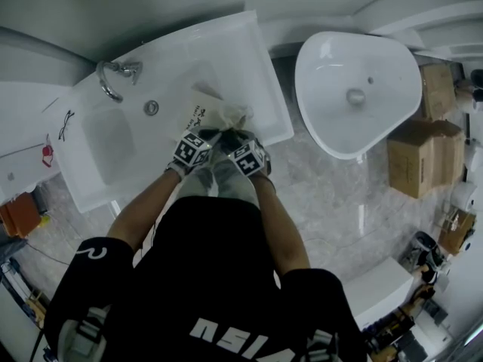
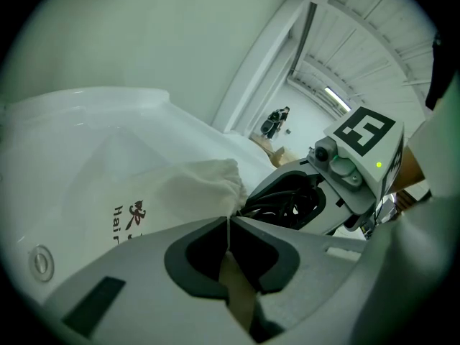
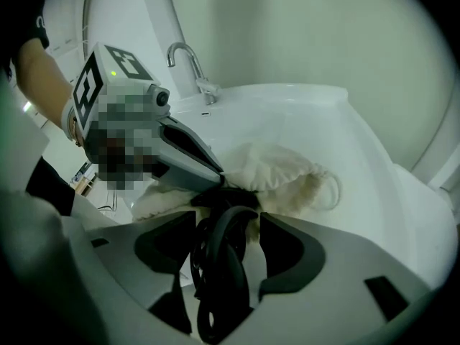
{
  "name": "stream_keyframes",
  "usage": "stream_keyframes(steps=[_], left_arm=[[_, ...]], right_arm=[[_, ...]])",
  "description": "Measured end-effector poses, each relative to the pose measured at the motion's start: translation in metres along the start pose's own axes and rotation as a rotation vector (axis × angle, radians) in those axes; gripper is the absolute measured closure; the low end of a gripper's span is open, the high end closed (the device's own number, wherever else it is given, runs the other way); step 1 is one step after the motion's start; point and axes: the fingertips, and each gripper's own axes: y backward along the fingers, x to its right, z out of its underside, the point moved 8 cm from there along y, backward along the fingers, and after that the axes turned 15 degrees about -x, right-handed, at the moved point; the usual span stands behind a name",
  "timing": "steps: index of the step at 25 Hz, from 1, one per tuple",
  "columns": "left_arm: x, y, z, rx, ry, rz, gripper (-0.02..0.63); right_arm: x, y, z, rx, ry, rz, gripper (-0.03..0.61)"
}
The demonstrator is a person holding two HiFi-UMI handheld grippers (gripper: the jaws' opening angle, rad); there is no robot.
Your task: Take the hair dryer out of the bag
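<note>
On the washbasin top [image 1: 256, 59], just right of the bowl [image 1: 109, 145], the bag [image 1: 215, 111] was found lying, with both grippers at its near end.

- The left gripper [image 2: 228, 223] was seen with jaws closed on a thin fold of the bag's cloth.
- The right gripper [image 3: 228, 218] was seen with jaws apart. A black coiled cord [image 3: 219, 272] sat between them, not clamped.
- The hair dryer body was not seen in any view. It was judged to be inside the bag, with only the cord showing at the opening.

Risks, as judged:
- Only the cord could be grabbed. If it were pulled, the coil would likely be unwound, the body left inside and the cord strained.
- The body could be snagged on the bunched drawstring mouth, since the opening was held from one side only.
- The left pinch was taken on very little cloth. If it slipped, the whole bag would be dragged along, possibly off the front edge.
- Cloth could be caught together with the cord when the right jaws close.

Containers:
- Bag: cord at the mouth, the rest hidden.
- Bowl: nothing was seen in it.
- Second basin [image 1: 355, 89], well apart to the right: only its drain was seen.
- Cardboard boxes [image 1: 423, 149]: contents could not be seen.
</note>
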Motion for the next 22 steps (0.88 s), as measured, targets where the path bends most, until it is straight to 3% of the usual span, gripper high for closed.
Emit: stream_keyframes(steps=[5,9,17,22], left_arm=[[-0.003,0.001,0.001,-0.008,0.004,-0.007,0.606],[-0.001,0.010,-0.006,0.034,0.010,0.006,0.606],[-0.008,0.028,-0.010,0.046,-0.001,-0.037,0.604],[-0.004,0.038,-0.020,0.084,-0.040,-0.011,0.529]], right_arm=[[0.002,0.000,0.000,0.009,-0.071,-0.034,0.356],[-0.004,0.011,0.002,0.039,-0.132,-0.058,0.420],[-0.013,0.046,0.007,0.138,-0.190,-0.073,0.423],[-0.012,0.075,0.017,0.229,-0.220,-0.019,0.425]])
